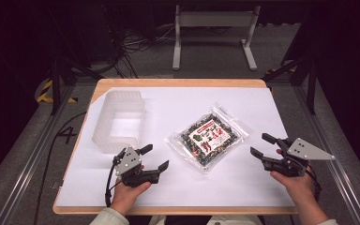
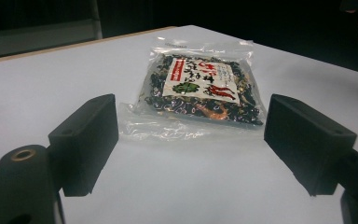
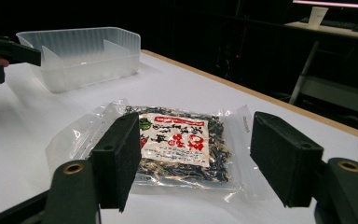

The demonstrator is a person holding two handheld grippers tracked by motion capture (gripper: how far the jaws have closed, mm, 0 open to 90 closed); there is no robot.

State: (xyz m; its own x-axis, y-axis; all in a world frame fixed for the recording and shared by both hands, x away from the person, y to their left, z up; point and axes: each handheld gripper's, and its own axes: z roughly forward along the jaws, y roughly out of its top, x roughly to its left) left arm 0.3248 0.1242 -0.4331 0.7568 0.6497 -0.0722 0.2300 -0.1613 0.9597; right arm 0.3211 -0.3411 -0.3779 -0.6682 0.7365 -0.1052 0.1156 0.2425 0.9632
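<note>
A clear plastic bag of dark dried food with a white and red label (image 1: 208, 136) (image 2: 198, 86) (image 3: 177, 140) lies flat in the middle of the white table cover. My left gripper (image 1: 154, 158) (image 2: 191, 140) sits on the table to the bag's left, open and empty, pointing at the bag. To the bag's right my right gripper (image 1: 263, 146) (image 3: 196, 156) is also open and empty, aimed at the bag from a short way off. Neither gripper touches the bag.
A translucent plastic tub (image 1: 118, 121) (image 3: 79, 54) stands empty at the table's left, behind my left gripper. The white cover (image 1: 243, 187) spans the wooden table. A metal stand and cables sit on the floor beyond the far edge.
</note>
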